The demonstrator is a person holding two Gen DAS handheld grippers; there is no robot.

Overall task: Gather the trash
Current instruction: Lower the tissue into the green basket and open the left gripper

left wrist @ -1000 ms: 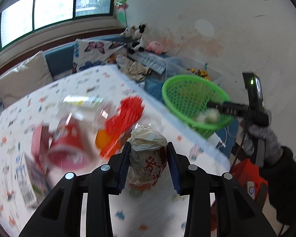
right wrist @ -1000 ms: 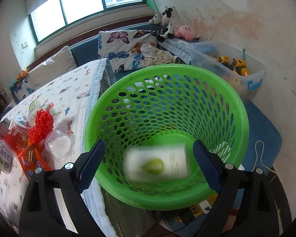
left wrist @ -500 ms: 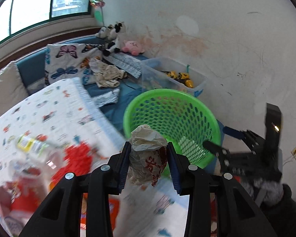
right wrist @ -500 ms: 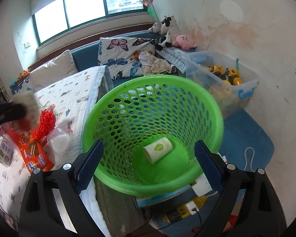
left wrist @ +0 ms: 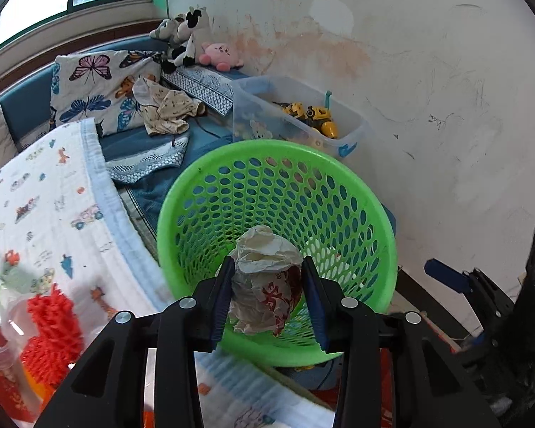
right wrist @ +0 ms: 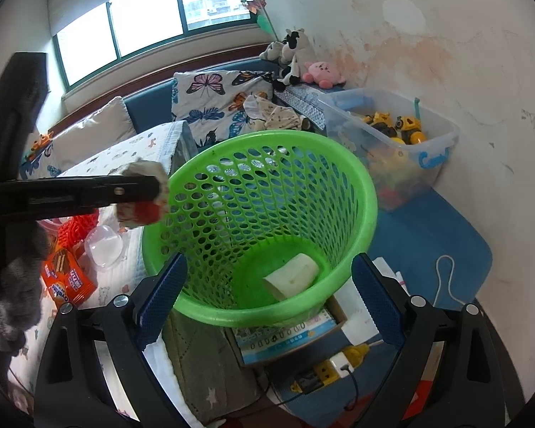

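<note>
Left gripper (left wrist: 267,285), jaws just easing apart, clamps crumpled paper wrapper (left wrist: 265,278) over green basket (left wrist: 360,185) rim; right gripper (right wrist: 267,299) gapes empty.

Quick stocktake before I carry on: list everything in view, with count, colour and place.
basket: one, green, beside the bed
cup: one, white, lying in the basket
wrapper: one, white and red, crumpled, in the left gripper at the basket rim
toy bin: one, clear, by the wall
plush toys: several, on the bench
snack packet: one, orange, on the bed
left gripper: jaws shut on the wrapper
right gripper: jaws open, empty, facing the basket
</note>
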